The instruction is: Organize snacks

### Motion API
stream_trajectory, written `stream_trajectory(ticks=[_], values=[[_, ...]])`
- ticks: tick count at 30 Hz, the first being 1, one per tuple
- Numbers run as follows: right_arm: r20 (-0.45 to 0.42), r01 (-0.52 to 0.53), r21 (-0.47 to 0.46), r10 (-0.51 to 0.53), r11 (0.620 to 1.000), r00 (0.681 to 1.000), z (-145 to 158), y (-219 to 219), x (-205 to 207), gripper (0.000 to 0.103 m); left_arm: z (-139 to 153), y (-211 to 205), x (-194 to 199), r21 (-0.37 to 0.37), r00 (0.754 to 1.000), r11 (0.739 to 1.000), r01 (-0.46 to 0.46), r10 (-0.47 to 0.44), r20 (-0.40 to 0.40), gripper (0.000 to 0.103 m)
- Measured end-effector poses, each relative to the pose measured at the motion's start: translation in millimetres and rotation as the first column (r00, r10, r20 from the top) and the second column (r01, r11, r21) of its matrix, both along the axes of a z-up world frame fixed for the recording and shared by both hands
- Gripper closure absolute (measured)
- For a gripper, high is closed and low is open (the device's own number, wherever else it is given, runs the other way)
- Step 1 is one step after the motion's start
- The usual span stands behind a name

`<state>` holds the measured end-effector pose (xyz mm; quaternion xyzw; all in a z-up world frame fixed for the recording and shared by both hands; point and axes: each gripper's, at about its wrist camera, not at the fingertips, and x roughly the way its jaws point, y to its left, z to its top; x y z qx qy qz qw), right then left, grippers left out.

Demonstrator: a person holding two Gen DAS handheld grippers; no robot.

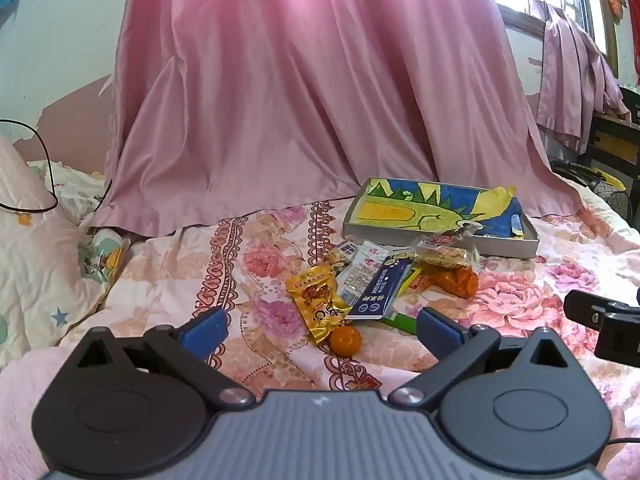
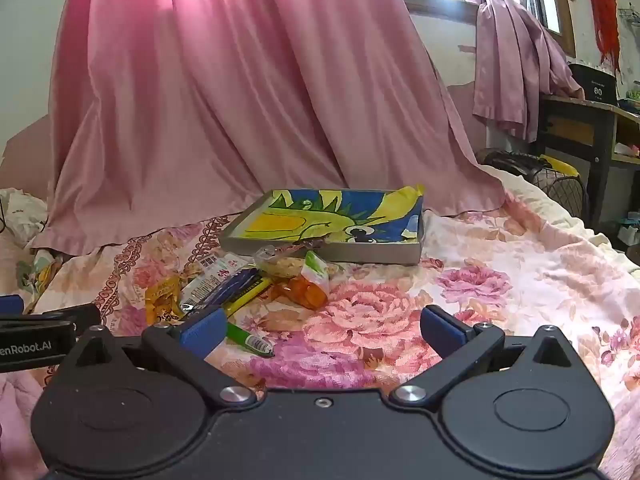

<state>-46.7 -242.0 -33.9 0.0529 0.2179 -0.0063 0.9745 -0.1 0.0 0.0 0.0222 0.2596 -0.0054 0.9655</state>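
Observation:
A pile of snack packets lies on the floral bedspread: a yellow-gold packet, a dark blue packet, a white packet, an orange pack and a small orange fruit. Behind them sits a shallow grey box lined with a blue and yellow drawing. My left gripper is open and empty just short of the fruit. My right gripper is open and empty, right of the pile, with a green stick pack by its left finger. The box lies ahead of it.
A pink curtain drapes onto the bed behind the box. A pillow and black cable lie at far left. A desk and a fan stand off the bed's right side. Each gripper shows at the other view's edge.

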Motion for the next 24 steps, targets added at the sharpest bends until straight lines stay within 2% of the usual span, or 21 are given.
stream_trajectory(ticks=[24], values=[[-0.008, -0.001, 0.003, 0.001, 1.000, 1.000, -1.7, -0.9, 1.6, 0.001, 0.0, 0.0, 0.1, -0.003, 1.000, 1.000, 0.000, 0.000, -0.004, 0.000]])
